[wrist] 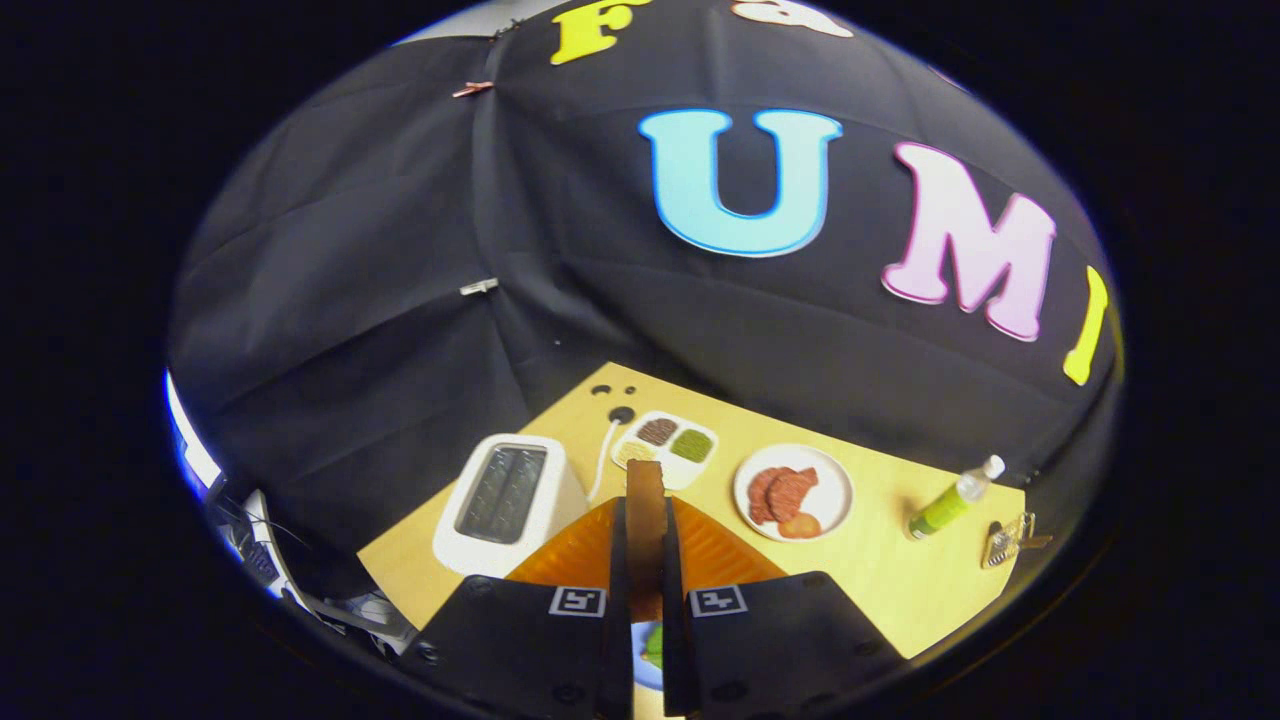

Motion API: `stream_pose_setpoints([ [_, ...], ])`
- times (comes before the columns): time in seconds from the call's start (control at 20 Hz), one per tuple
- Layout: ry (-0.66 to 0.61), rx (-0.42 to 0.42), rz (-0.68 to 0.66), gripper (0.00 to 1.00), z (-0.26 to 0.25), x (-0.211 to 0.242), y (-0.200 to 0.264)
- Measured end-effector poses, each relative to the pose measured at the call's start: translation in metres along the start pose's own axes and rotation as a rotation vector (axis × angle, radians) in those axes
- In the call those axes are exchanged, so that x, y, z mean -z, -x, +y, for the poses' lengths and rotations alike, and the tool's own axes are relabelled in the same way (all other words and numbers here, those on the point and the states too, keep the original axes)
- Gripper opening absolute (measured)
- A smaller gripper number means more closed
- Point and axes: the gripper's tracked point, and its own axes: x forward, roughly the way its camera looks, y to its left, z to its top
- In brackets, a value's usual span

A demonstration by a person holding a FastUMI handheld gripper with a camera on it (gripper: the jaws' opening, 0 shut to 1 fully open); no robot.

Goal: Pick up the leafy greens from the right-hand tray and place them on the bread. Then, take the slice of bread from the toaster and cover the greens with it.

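In the gripper view I see my gripper (pixel 646 590) clenched on the slice of bread (pixel 646 510), which stands on edge between the two fingers. Down in the gap below it, a bit of leafy greens (pixel 653 645) shows. The toaster (pixel 508 500) sits on the wooden table (pixel 900 570) at ten o'clock from the fingertips. The tray (pixel 668 447) lies at twelve, a plate (pixel 793 492) of sliced meat at two, a bottle (pixel 955 497) beyond it.

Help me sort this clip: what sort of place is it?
Likely a staged kitchen booth: white two-slot toaster, round white plate of food, wooden table. The tongs grip an upright brown bread slice.
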Motion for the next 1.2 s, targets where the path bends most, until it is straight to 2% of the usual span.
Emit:
stream_pose_setpoints([
  [0.25, -0.041, 0.123, 0.092, 0.16, -0.060, 0.086, -0.001],
  [0.5, -0.188, 0.112, 0.141, 0.16, -0.058, 0.145, -0.020],
  [0.8, -0.398, 0.082, 0.128, 0.16, -0.036, 0.168, -0.042],
  [1.0, -0.442, 0.091, 0.133, 0.16, -0.038, 0.191, -0.050],
  [1.2, -0.496, 0.119, 0.128, 0.16, -0.064, 0.210, -0.052],
])
